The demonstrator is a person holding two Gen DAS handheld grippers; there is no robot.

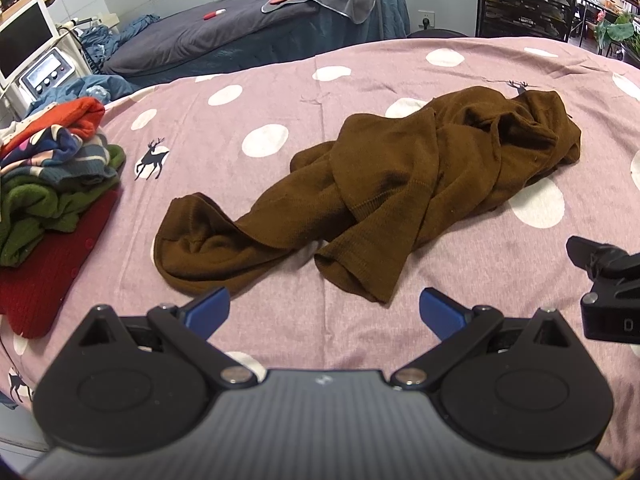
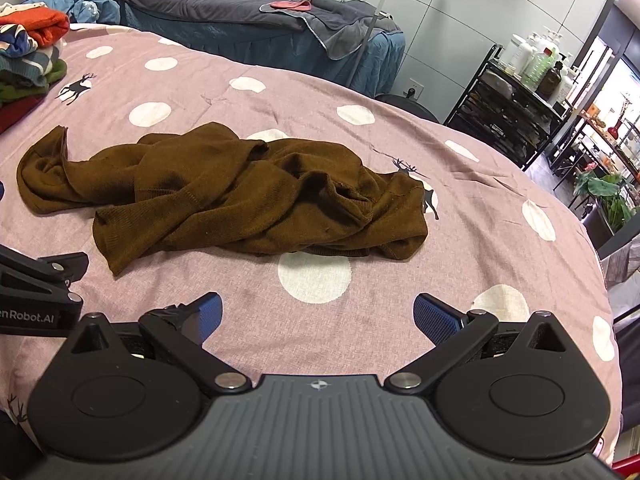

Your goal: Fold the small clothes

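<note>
A brown knit garment (image 1: pixel 400 184) lies crumpled on the pink dotted bedspread (image 1: pixel 280 112), with a sleeve end pointing toward me. It also shows in the right wrist view (image 2: pixel 240 200). My left gripper (image 1: pixel 324 312) is open and empty, just short of the garment's near sleeve. My right gripper (image 2: pixel 318 316) is open and empty, a little before the garment's near edge. The right gripper shows at the right edge of the left wrist view (image 1: pixel 608 284). The left gripper shows at the left edge of the right wrist view (image 2: pixel 40 288).
A pile of coloured clothes (image 1: pixel 52 184) sits at the bed's left edge, also in the right wrist view (image 2: pixel 28 52). A second bed with dark covers (image 1: pixel 240 28) stands behind. A black shelf rack with bottles (image 2: pixel 520 92) stands at the right.
</note>
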